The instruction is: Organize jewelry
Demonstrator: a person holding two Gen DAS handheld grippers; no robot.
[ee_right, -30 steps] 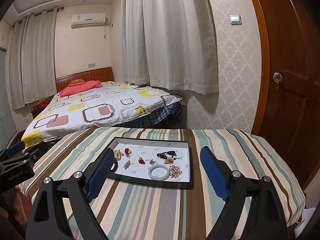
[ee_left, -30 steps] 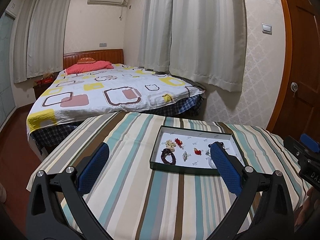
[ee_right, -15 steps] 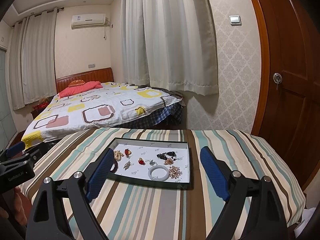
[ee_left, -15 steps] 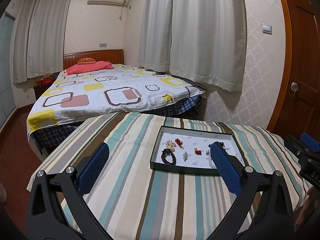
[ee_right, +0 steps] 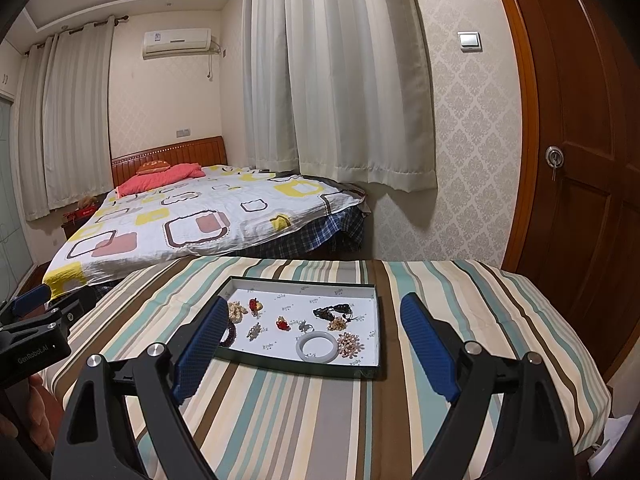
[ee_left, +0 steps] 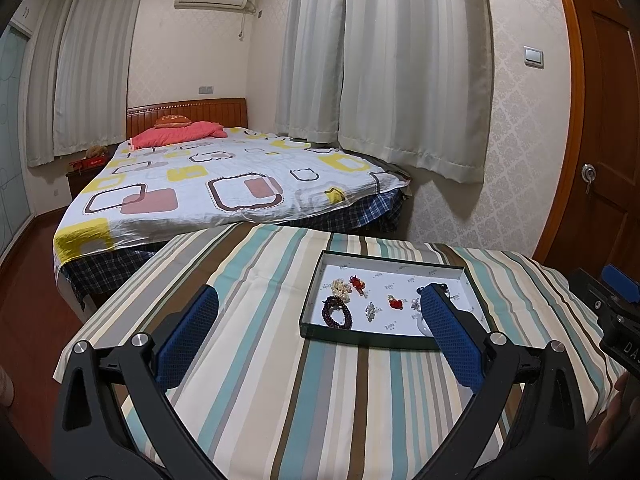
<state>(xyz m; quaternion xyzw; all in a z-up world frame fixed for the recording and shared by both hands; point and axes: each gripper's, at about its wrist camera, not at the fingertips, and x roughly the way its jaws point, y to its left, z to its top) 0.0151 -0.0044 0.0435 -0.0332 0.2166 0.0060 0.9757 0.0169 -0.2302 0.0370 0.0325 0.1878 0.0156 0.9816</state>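
Striped cloth (ee_right: 304, 412) covers the table; on it sits my shallow rectangular tray (ee_right: 362, 372), dark-walled with a white floor. Beads (ee_left: 337, 313), a smooth white bangle (ee_right: 317, 346) and small trinkets lie inside. My left claw (ee_left: 316, 312) and right claw (ee_right: 312, 320) hover level before it, both spread wide, empty.

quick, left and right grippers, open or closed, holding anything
left gripper: open, holding nothing, above the striped cloth.
right gripper: open, holding nothing, short of the jewelry tray.
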